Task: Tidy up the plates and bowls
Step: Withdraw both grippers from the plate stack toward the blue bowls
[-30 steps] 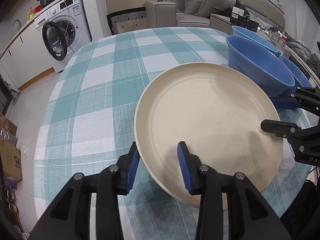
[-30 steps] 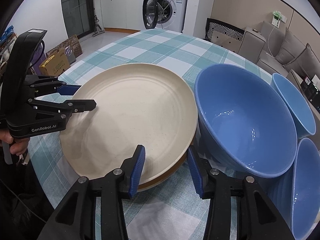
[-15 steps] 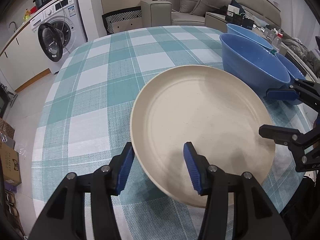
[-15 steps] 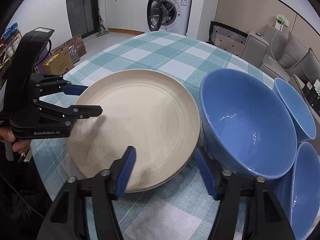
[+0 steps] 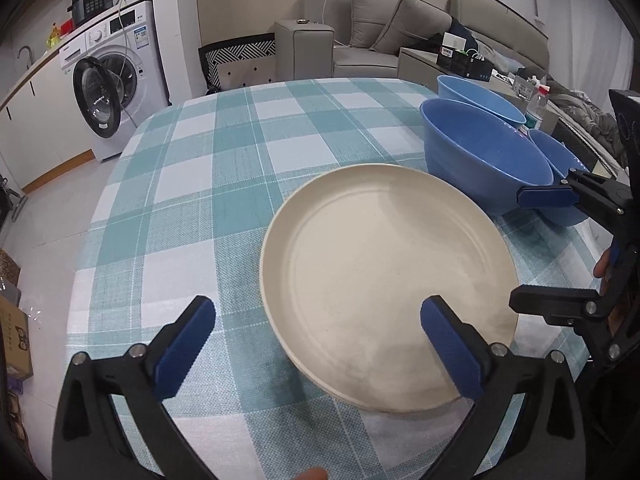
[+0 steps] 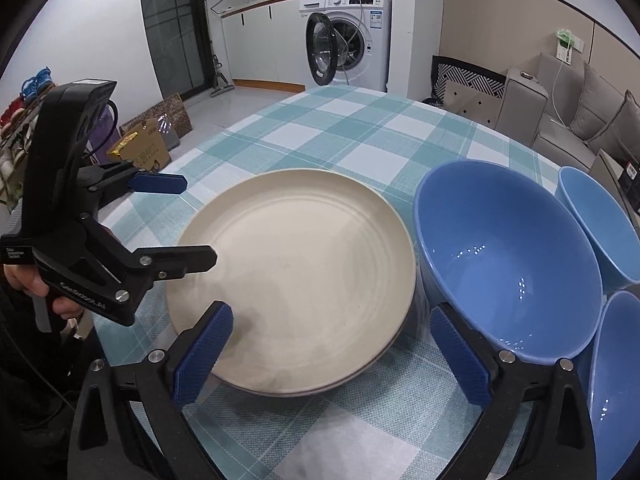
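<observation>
A large cream plate [image 5: 384,268] lies flat on the checked tablecloth; in the right wrist view the cream plate [image 6: 296,264] rests on another plate whose darker edge shows beneath it. Three blue bowls stand beside it: a large bowl [image 6: 504,256], a smaller one behind [image 6: 596,220] and one at the right edge [image 6: 616,376]. My left gripper [image 5: 316,348] is open and empty, drawn back from the plate's near rim. My right gripper [image 6: 332,352] is open and empty, just off the plate's edge.
The round table [image 5: 224,168] carries a teal and white checked cloth. A washing machine [image 5: 112,84] with its door open stands beyond it. A grey sofa [image 5: 400,36] is behind. Cardboard boxes [image 6: 148,144] lie on the floor.
Both grippers have opened wide, let go of the cream plate and pulled back. The plate now lies flat on the plate beneath it.
</observation>
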`<state>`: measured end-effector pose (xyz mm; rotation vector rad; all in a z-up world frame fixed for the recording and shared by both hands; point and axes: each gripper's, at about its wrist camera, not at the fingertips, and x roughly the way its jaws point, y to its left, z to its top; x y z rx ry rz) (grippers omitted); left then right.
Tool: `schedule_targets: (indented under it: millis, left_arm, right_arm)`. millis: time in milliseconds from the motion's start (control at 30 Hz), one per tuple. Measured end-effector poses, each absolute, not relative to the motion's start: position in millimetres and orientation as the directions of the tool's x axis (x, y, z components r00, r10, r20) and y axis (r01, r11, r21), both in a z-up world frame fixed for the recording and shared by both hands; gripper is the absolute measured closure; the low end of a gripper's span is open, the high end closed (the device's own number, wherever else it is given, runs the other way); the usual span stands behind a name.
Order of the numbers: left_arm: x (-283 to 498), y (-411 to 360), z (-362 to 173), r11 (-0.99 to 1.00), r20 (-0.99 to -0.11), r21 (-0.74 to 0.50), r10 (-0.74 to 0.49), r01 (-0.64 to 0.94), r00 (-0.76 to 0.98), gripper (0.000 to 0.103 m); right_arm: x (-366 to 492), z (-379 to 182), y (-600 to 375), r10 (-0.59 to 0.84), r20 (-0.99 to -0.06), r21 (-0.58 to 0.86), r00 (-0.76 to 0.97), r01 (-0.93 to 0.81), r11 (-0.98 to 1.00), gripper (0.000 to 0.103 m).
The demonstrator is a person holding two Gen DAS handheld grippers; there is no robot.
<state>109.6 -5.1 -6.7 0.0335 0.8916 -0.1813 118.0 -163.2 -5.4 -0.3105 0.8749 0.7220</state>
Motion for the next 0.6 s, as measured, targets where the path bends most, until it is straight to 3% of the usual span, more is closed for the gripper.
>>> schedule_targets:
  millis: [600]
  left_arm:
    - [104,-1,8,0.988,-0.750,-0.055,-0.136,0.144,0.647,0.000]
  right_arm:
    - [113,18,-174,0.516,-0.733,0.095,0.442,-0.686,0.722,0.001]
